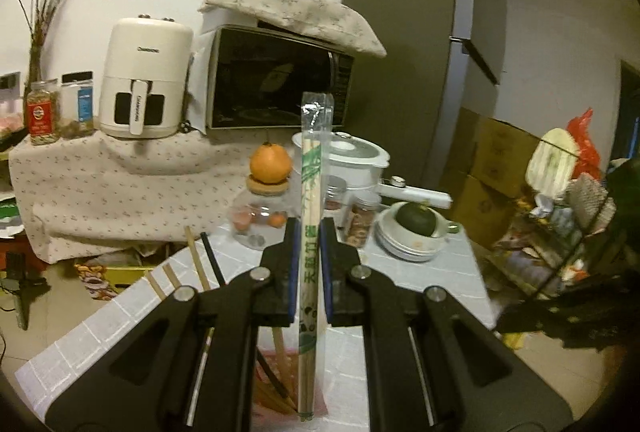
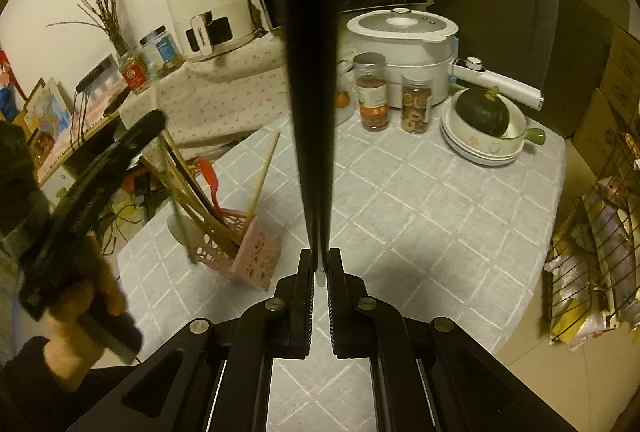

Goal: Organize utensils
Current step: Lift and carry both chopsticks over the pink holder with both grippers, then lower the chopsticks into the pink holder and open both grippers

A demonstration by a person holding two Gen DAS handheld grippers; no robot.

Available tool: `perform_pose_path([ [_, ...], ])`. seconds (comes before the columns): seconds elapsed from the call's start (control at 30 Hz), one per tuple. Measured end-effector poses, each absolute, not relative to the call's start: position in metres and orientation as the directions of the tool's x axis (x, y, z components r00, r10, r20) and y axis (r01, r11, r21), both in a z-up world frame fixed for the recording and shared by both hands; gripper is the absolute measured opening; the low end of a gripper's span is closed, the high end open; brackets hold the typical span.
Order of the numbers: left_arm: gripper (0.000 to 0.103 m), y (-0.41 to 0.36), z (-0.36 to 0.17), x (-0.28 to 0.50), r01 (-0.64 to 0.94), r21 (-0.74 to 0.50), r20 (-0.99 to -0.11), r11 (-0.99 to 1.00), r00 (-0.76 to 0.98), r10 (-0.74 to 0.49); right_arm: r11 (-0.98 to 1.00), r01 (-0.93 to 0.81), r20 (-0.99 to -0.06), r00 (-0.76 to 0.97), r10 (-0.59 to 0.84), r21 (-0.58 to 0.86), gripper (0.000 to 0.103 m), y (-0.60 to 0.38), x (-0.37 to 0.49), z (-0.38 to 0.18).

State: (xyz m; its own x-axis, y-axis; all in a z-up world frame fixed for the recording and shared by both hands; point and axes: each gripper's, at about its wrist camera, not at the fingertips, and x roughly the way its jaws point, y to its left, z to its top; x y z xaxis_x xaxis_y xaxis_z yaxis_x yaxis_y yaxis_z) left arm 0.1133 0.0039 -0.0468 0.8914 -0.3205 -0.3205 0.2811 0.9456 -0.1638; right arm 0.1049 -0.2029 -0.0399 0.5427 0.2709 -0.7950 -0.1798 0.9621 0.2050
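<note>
My left gripper (image 1: 309, 232) is shut on a pair of wrapped disposable chopsticks (image 1: 311, 216), held upright; their lower end hangs over the pink utensil basket (image 1: 276, 364). My right gripper (image 2: 320, 258) is shut on a pair of black chopsticks (image 2: 310, 72) that point up and away over the table. In the right wrist view the pink utensil basket (image 2: 256, 256) stands at the table's left edge with several wooden chopsticks (image 2: 200, 208) and a red utensil (image 2: 210, 176) in it. The left gripper's body (image 2: 92, 188) shows above and left of the basket.
A grey checked tablecloth (image 2: 400, 200) covers the table. At its back stand two spice jars (image 2: 372, 92), a white cooker (image 2: 404, 44) and stacked bowls with a dark green squash (image 2: 482, 112). A glass jar with an orange on top (image 1: 270, 168) stands further left. A wire rack (image 2: 592, 232) is on the right.
</note>
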Motion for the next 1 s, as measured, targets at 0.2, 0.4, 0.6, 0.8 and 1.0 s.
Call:
perform_pose_path([
  [0.2,0.011,-0.007,-0.053,0.118,0.226,-0.1,-0.268,0.969,0.932,-0.245,0.963,-0.171,-0.803,0.531,0.269,0.21,0.006,-0.201,0.108,-0.045],
  [0.4,0.011,-0.021,-0.056,0.102,0.22,0.005,-0.224,0.976,0.951,-0.213,0.962,-0.174,-0.805,0.527,0.272,0.211,0.006,-0.199,0.108,-0.046],
  [0.6,0.012,-0.026,-0.056,0.093,0.218,0.064,-0.2,0.974,0.959,-0.202,0.96,-0.176,-0.803,0.527,0.279,0.218,0.006,-0.197,0.108,-0.045],
  [0.8,0.023,-0.021,-0.054,0.094,0.215,0.035,-0.231,0.976,0.952,-0.201,0.959,-0.177,-0.805,0.522,0.282,0.221,0.006,-0.196,0.109,-0.046],
  [1.0,0.036,-0.014,-0.046,0.093,0.245,-0.011,-0.308,0.97,0.922,-0.236,0.955,-0.186,-0.798,0.526,0.295,0.23,0.006,-0.192,0.109,-0.042],
])
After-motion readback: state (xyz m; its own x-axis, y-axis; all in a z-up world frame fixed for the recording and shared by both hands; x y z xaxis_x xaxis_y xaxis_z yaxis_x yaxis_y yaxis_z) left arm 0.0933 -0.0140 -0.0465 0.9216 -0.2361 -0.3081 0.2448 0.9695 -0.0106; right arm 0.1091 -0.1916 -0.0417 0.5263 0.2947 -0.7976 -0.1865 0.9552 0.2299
